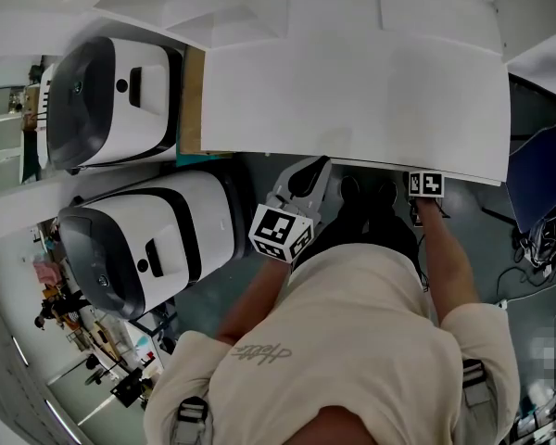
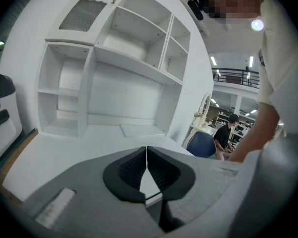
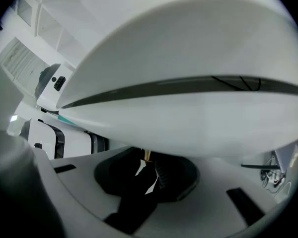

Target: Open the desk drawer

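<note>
The white desk point(image 1: 352, 82) fills the top of the head view, and its hutch shelves point(image 2: 124, 58) show in the left gripper view. My left gripper point(image 2: 147, 170) is shut with nothing between its pads. It hangs just below the desk's front edge point(image 1: 308, 176). The right gripper's marker cube point(image 1: 425, 184) sits at that front edge, and its jaws are hidden beneath the desktop. In the right gripper view the white drawer front point(image 3: 198, 123) runs under a dark gap. My right gripper point(image 3: 147, 165) is shut on a small brass drawer knob point(image 3: 146, 155).
Two white-and-black machines point(image 1: 111, 100) point(image 1: 148, 239) stand left of the desk, with a brown panel point(image 1: 193, 100) beside it. A blue chair point(image 1: 542, 170) and floor cables point(image 1: 537, 239) lie to the right. A person point(image 2: 227, 133) sits far off.
</note>
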The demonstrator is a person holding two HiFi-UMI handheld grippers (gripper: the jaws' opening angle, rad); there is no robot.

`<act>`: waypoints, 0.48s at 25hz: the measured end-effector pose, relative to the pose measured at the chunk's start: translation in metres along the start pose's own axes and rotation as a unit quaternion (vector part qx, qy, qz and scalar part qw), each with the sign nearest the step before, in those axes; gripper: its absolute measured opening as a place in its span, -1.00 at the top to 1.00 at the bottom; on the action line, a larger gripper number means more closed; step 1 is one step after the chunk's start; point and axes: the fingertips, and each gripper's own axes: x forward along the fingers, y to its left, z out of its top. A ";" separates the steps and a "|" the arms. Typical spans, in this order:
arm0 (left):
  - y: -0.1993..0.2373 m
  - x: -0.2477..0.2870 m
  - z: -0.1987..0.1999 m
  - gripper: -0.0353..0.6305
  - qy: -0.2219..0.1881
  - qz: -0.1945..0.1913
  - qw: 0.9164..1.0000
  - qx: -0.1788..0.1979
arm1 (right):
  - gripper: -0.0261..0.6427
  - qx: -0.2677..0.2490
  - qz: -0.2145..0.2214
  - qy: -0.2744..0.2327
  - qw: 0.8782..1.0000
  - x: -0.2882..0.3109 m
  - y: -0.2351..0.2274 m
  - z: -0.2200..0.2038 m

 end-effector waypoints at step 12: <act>0.000 -0.023 0.002 0.84 -0.005 -0.009 1.000 0.010 | 0.71 0.008 0.005 0.029 1.000 -0.005 0.008 -0.039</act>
